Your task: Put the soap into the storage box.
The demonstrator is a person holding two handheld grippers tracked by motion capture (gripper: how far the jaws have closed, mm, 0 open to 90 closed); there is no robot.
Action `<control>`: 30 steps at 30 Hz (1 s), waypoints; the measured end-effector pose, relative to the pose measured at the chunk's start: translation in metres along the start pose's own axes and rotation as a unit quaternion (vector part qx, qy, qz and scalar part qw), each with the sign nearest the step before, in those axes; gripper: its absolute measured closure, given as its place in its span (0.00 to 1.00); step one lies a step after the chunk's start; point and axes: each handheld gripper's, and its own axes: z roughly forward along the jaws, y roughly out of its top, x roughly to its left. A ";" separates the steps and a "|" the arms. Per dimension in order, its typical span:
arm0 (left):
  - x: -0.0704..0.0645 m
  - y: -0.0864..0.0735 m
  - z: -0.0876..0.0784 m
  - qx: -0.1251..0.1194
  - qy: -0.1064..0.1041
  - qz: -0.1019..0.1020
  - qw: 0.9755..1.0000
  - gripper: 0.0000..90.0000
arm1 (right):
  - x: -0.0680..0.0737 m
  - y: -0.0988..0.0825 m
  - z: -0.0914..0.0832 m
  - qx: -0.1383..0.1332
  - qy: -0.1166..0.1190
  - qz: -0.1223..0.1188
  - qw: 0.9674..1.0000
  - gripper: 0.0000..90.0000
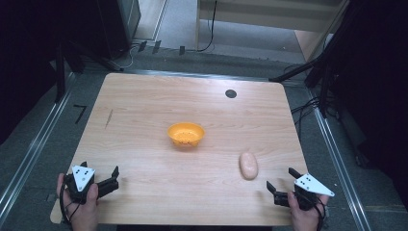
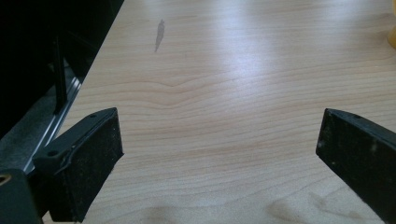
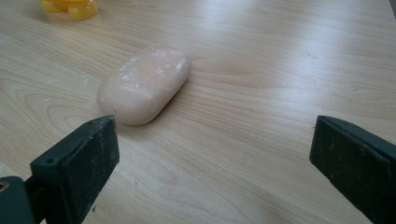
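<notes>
The soap (image 1: 248, 165) lies at the lower right of the table (image 1: 144, 106), its long axis running up the frame, just up-left of the right gripper (image 1: 281, 183), whose jaws gape wide and empty, like the far-off left gripper (image 1: 113, 177).

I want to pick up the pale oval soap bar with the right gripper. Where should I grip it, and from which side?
Probably grip the soap bar across its narrow middle, on the two long rounded sides. It lies flat on the table, its long axis running away from the person, apart from the orange bowl. The open right gripper sits close on the near right; coming from above, jaws straddling the width, looks safest.
</notes>
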 end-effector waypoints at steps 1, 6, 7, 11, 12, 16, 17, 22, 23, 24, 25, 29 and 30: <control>0.002 0.000 0.001 0.001 -0.004 -0.006 1.000 0.01 | 0.000 0.000 0.000 0.002 -0.002 0.002 1.000 0.02; 0.003 -0.001 -0.001 -0.006 -0.003 -0.016 1.000 0.01 | -0.001 0.001 0.001 0.007 -0.013 0.009 1.000 0.02; 0.003 -0.001 -0.001 -0.005 -0.003 -0.016 1.000 0.01 | -0.001 0.001 0.002 0.014 -0.016 0.009 1.000 0.02; 0.002 0.000 0.000 -0.001 -0.002 -0.010 1.000 0.01 | 0.001 0.006 0.005 0.029 -0.023 0.015 0.999 0.02; 0.001 0.000 0.000 0.001 -0.003 -0.009 1.000 0.01 | 0.004 0.012 0.006 0.030 -0.038 0.023 0.999 0.10; 0.001 0.000 0.001 0.000 -0.001 -0.006 1.000 0.01 | 0.007 0.020 0.008 0.041 -0.041 0.022 0.998 0.12; 0.000 0.000 0.001 0.001 0.000 -0.005 1.000 0.01 | 0.009 0.023 0.009 0.046 -0.040 0.018 0.998 0.12; 0.001 0.000 0.001 0.001 -0.002 -0.009 1.000 0.01 | 0.015 0.035 0.012 0.069 -0.044 0.014 0.997 0.13; 0.001 0.000 0.001 0.002 -0.003 -0.009 1.000 0.01 | 0.015 0.037 0.012 0.073 -0.045 0.015 0.996 0.13; 0.001 0.000 0.001 0.002 -0.003 -0.009 1.000 0.01 | 0.015 0.041 0.013 0.080 -0.048 0.016 0.995 0.14; 0.001 0.001 0.001 0.004 -0.001 -0.009 1.000 0.01 | 0.015 0.045 0.014 0.090 -0.050 0.023 0.994 0.14; 0.001 0.001 0.001 0.005 -0.001 -0.009 1.000 0.01 | 0.014 0.052 0.017 0.119 -0.055 0.026 0.991 0.16; 0.002 0.001 0.001 0.005 -0.001 -0.012 1.000 0.01 | 0.015 0.054 0.018 0.126 -0.055 0.031 0.990 0.16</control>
